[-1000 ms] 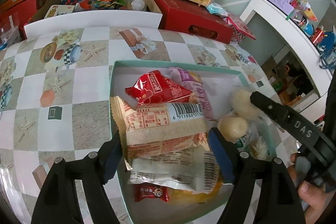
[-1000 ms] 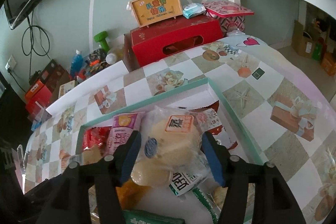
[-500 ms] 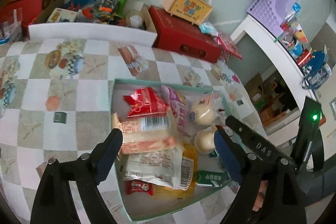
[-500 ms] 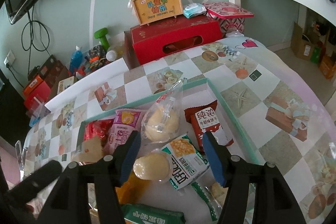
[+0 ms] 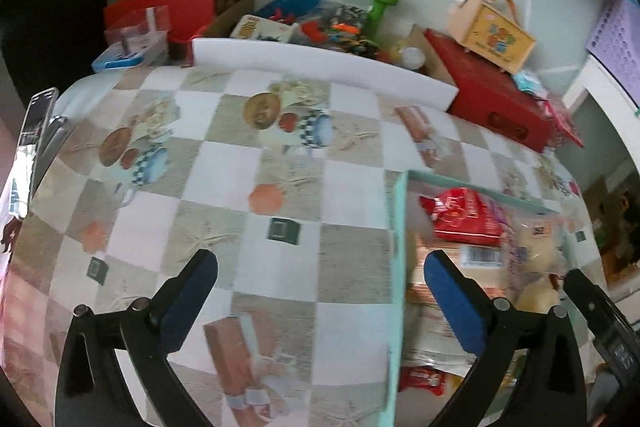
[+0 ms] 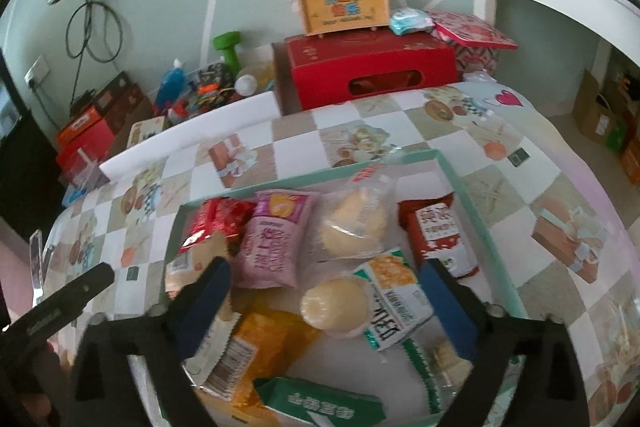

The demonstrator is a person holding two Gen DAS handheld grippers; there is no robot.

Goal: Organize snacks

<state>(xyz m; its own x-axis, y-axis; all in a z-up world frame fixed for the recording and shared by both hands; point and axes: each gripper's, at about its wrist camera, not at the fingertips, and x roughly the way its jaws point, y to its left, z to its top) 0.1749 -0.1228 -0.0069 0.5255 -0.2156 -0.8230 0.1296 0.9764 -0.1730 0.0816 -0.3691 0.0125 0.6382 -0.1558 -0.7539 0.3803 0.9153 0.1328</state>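
Blue-padded, your left gripper (image 5: pixel 320 291) and right gripper (image 6: pixel 326 293) have both just opened wide, nothing clamped, snacks (image 6: pixel 276 243) lying in the tray (image 6: pixel 480 223).

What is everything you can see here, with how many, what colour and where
Tray: one, teal rim, on the checked tablecloth.
Snack packets: several in the tray, among them a pink packet, red packet, green and white packet, orange packet.
Clear bag of pale buns: one, tray middle.
Pale round cake: one, wrapped, in front of the bun bag.
Red box: one, behind the table.
Yellow carry box: one, on the red box.
Green dumbbell: one, left of the red box.
Left hand-held gripper: black with blue pads, open, over the tablecloth at the tray's edge, empty.
Right hand-held gripper: same colours, open over the tray, jaws just opened, gripping nothing.
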